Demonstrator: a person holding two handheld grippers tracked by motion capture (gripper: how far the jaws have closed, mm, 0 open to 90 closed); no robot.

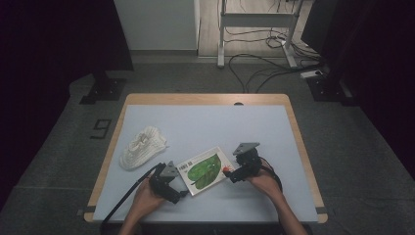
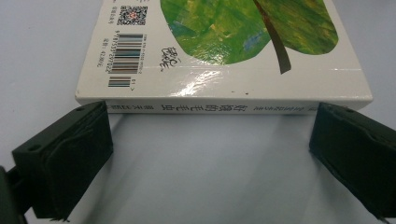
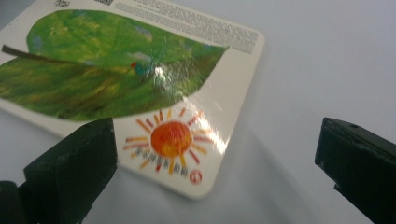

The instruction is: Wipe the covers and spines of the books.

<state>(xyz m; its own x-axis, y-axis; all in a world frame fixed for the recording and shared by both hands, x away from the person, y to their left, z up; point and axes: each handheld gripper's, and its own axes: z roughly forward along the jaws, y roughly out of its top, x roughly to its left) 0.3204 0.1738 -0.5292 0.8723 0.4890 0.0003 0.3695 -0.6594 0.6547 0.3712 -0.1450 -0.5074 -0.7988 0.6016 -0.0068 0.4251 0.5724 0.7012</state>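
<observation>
A thin hardcover book [image 1: 204, 170] with a green leaf on its white cover lies flat on the pale table mat [image 1: 205, 127], near the front. My left gripper [image 1: 180, 187] sits at the book's left edge. In the left gripper view the book [image 2: 224, 51] turns its spine toward me, and the left gripper [image 2: 210, 144] stands open, its jaws spread almost as wide as the spine and just short of it. My right gripper [image 1: 231, 174] is at the book's right corner. In the right gripper view the right gripper [image 3: 215, 154] is open around the book [image 3: 140, 74] corner with the orange sun.
A white knitted thing [image 1: 143, 147], shaped like a soft shoe, lies on the mat's left side. The wooden table edge [image 1: 298, 142] frames the mat. Beyond the table are grey floor, cables [image 1: 254, 68] and a metal stand.
</observation>
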